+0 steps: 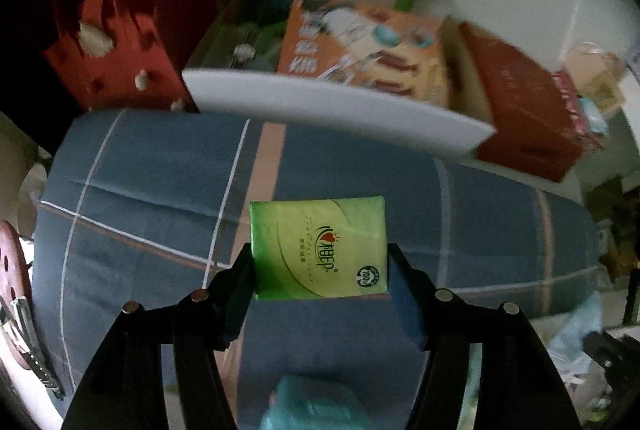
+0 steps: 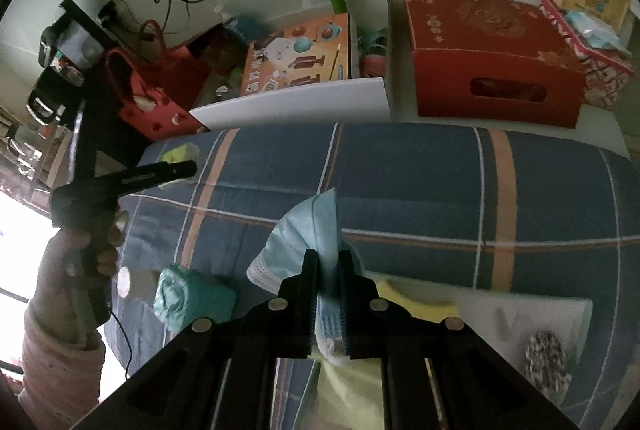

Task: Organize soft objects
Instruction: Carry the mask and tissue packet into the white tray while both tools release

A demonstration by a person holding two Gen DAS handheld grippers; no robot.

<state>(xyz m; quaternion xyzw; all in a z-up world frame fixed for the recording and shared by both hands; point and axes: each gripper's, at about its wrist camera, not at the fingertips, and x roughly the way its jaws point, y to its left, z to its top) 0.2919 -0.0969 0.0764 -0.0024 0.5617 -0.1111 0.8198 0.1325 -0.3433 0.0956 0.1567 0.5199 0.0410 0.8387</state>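
Left wrist view: the left gripper (image 1: 320, 266) pinches a green tissue pack (image 1: 318, 248) between its 2 black fingers (image 1: 240, 270), one pressed to each side of the pack, which hangs lifted clear above a blue plaid quilt (image 1: 160, 190). Beyond the quilt's far edge lie a white board (image 1: 320, 102), an orange picture box (image 1: 360, 46), a red carton (image 1: 520, 102) and a red perforated bag (image 1: 116, 50) (this far row is blurred). A pale blue soft thing (image 1: 312, 406) shows at the bottom edge, too blurred to name.

Right wrist view: the right gripper (image 2: 328, 270) has its fingers (image 2: 310, 278) pressed together on a light blue face mask (image 2: 308, 230), whose upper part fans out above the fingertips while its white-edged lower part hangs between them. On the blue plaid quilt (image 2: 400, 182) a rolled teal cloth (image 2: 188, 296) lies to the left, just beside a small white roll (image 2: 132, 282). A yellow sponge (image 2: 416, 296) rests at the near right against a white sheet (image 2: 540, 310), which also carries a speckled knit piece (image 2: 546, 354). At left, a hand (image 2: 76, 262) in a pink sleeve (image 2: 60, 362) grips the left gripper's handle, with the green pack (image 2: 178, 152) just visible past it. The red carton (image 2: 492, 62) and orange picture box (image 2: 296, 54) sit beyond the quilt.
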